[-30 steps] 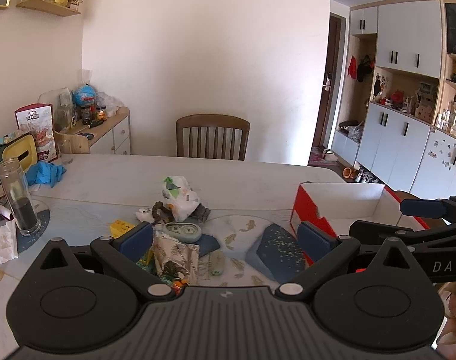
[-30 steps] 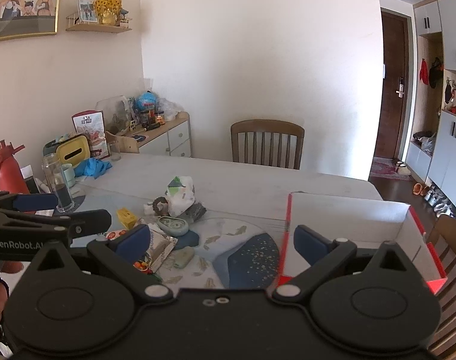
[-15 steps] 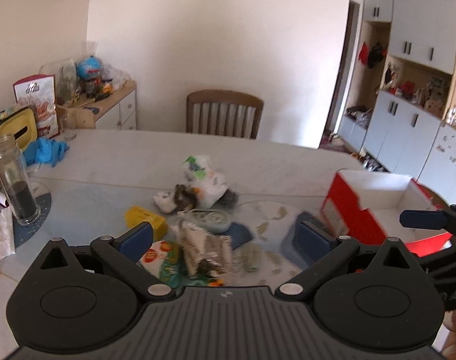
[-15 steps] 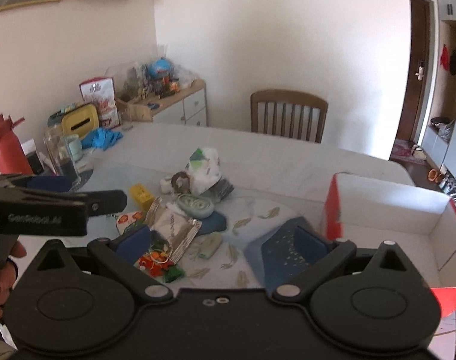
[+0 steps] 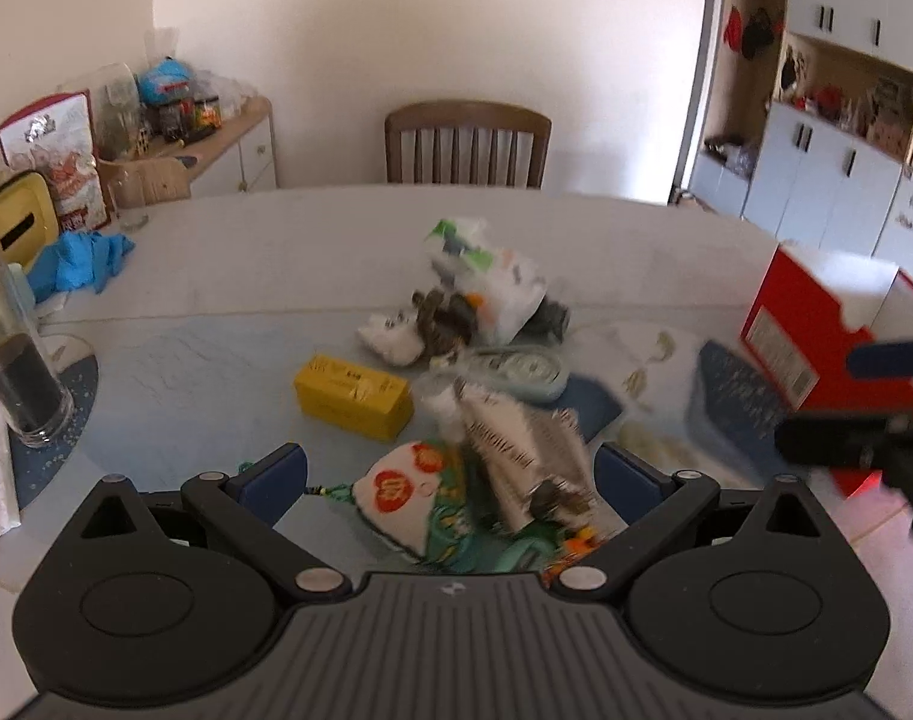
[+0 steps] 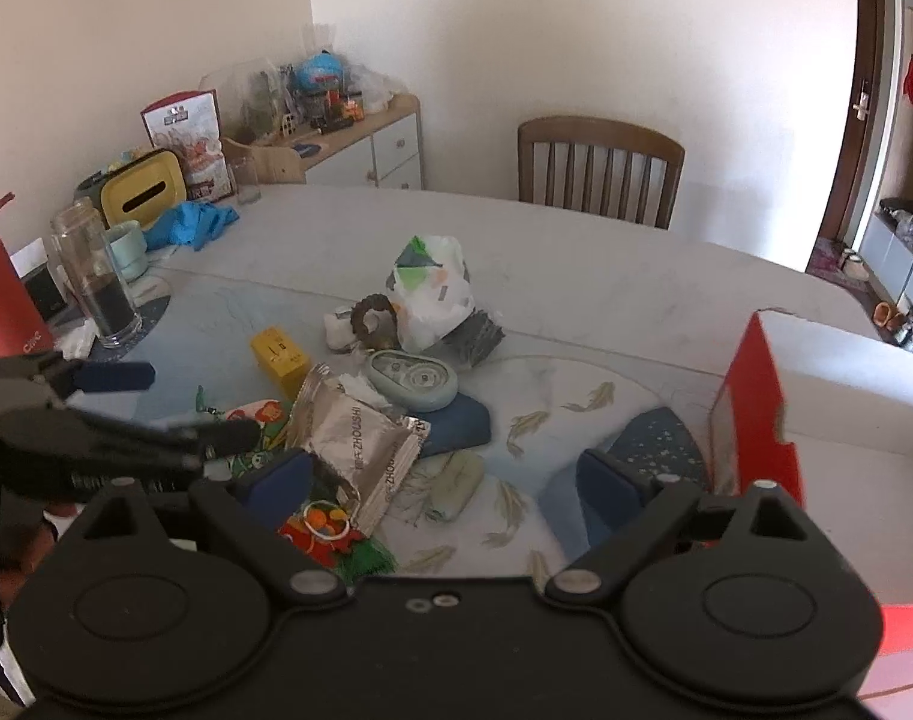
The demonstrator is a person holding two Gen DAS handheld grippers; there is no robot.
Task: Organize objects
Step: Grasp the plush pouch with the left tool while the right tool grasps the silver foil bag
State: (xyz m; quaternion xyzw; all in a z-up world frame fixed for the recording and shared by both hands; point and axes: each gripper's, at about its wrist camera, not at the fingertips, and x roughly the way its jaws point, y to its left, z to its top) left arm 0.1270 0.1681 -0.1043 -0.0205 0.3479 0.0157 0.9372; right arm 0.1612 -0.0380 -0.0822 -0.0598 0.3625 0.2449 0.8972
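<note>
- While we are lowering both grippers toward the clutter, we are carrying nothing: the left gripper (image 5: pixel 450 474) is standing wide, pads apart over the pile with nothing pressed between them.
- We are keeping the right gripper (image 6: pixel 441 483) wide too, though its jaws have just been closing a little; only the foil packet (image 6: pixel 360 444) is lying partly between them, untouched.
- We are seeing that packet at lower centre of the left view (image 5: pixel 528 450) and left of centre in the right view, its long axis running from upper left to lower right there.
- We are judging the left gripper nearer, since the packet is sitting straight ahead of it, beside the yellow box (image 5: pixel 351 396).
- We are noting the red box (image 6: pixel 816 408) open at the right edge, the likely destination, nearer our right gripper.
</note>
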